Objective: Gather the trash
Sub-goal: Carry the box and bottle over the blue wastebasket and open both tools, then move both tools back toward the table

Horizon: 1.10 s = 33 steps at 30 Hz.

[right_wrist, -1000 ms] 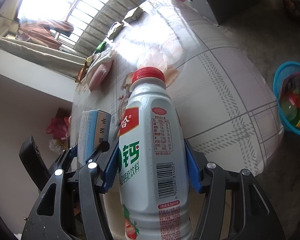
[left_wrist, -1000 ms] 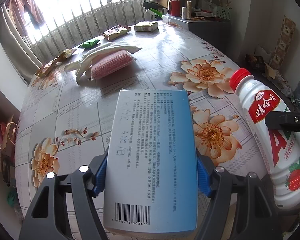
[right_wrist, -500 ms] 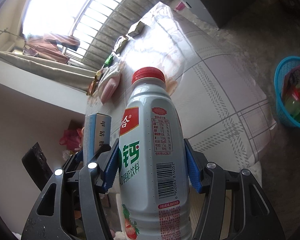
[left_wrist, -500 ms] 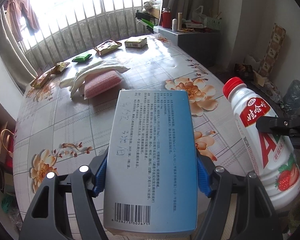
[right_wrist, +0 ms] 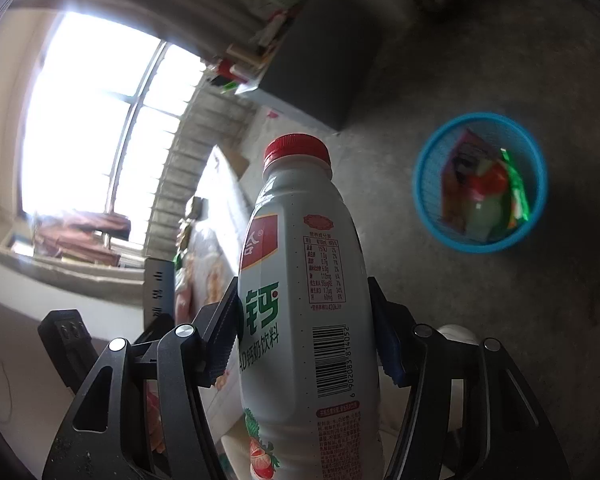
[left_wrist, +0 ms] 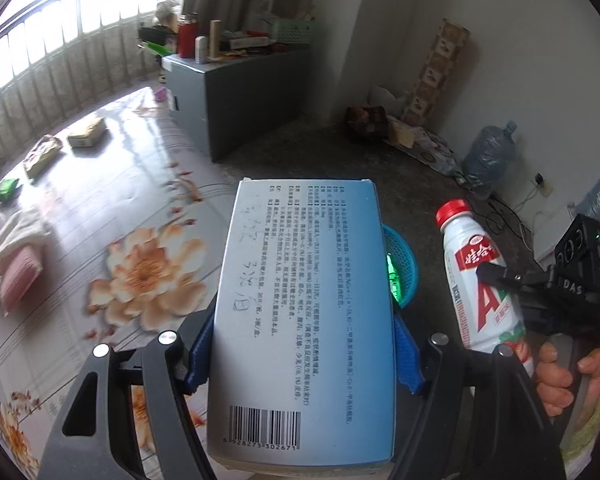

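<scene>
Grippers have swung off the table's edge: your left gripper (left_wrist: 304, 356) pinches the box (left_wrist: 304, 312), your right gripper (right_wrist: 304, 332) the bottle (right_wrist: 304, 320), bin (right_wrist: 424, 200) now ahead.

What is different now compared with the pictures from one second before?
Both grippers swung away from the flowered table toward the blue basket on the floor. Unchanged: the left gripper stays clamped on the blue box, the right gripper on the milk bottle.
</scene>
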Motion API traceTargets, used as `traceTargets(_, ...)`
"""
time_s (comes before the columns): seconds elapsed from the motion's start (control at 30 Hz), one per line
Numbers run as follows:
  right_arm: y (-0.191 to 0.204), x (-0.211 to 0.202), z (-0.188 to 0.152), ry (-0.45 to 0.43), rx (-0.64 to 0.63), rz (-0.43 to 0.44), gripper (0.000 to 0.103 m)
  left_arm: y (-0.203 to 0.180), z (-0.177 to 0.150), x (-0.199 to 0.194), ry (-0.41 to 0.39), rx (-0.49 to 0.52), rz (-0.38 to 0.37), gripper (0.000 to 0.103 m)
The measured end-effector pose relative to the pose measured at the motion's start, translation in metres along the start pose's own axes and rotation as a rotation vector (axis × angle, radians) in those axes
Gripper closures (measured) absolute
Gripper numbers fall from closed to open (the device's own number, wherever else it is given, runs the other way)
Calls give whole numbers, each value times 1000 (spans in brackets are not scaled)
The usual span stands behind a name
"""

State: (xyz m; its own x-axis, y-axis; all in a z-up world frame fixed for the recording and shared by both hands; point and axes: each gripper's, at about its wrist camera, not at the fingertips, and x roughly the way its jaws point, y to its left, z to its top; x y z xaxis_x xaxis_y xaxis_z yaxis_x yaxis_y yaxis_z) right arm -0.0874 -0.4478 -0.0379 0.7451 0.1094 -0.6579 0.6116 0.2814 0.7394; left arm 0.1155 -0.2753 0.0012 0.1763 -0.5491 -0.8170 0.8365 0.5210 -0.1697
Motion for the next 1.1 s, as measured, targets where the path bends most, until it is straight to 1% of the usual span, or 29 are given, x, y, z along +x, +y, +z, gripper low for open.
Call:
traceTargets(0.07, -33, -4, 4, -13, 69, -36, 47, -19, 14, 25, 49, 25, -46, 33)
traceTargets(0.13, -59, 1, 8, -5, 142, -48, 47, -39, 27, 53, 106, 48, -100, 33)
traceTargets(0.2, -80, 11, 15, 7, 209, -53, 47, -59, 40, 85, 163, 69, -120, 33)
traceTargets(0.27, -93, 24, 27, 15, 245, -59, 47, -75, 52, 116, 212, 92, -131, 33)
traceTargets(0.37, -102, 44, 57, 21, 273, -54, 46, -95, 76, 159, 251, 124, -117, 32)
traceTargets(0.4, -107, 54, 69, 19, 288, -44, 44, -100, 84, 172, 250, 134, -104, 31)
traceTargets(0.43, -116, 62, 77, 17, 314, -33, 37, -104, 92, 188, 250, 140, -83, 25)
traceTargets(0.47, -126, 73, 87, 21, 345, -28, 31, -108, 97, 201, 246, 143, -69, 14)
traceTargets(0.5, -136, 82, 94, 25, 382, -64, 26, -110, 101, 214, 242, 150, -57, 12)
traceTargets(0.53, -147, 89, 99, 22, 428, -125, 26, -108, 104, 223, 246, 155, -44, 12)
traceTargets(0.57, -155, 92, 100, 16, 457, -153, 26, -107, 104, 231, 257, 153, -30, 12)
traceTargets(0.6, -161, 94, 99, 12, 472, -159, 26, -104, 103, 236, 264, 137, -24, 12)
traceTargets(0.7, -166, 90, 82, -1, 479, -156, 26, -90, 95, 233, 257, 80, -39, 12)
traceTargets(0.73, -166, 86, 75, -5, 468, -172, 26, -86, 93, 228, 252, 71, -42, 12)
traceTargets(0.9, -155, 62, 42, -29, 394, -249, 26, -81, 79, 186, 187, 80, -66, 12)
traceTargets(0.97, -142, 53, 32, -40, 340, -290, 26, -80, 73, 164, 153, 93, -89, 12)
traceTargets(1.1, -102, 41, 19, -69, 176, -341, 26, -74, 61, 116, 68, 115, -119, 12)
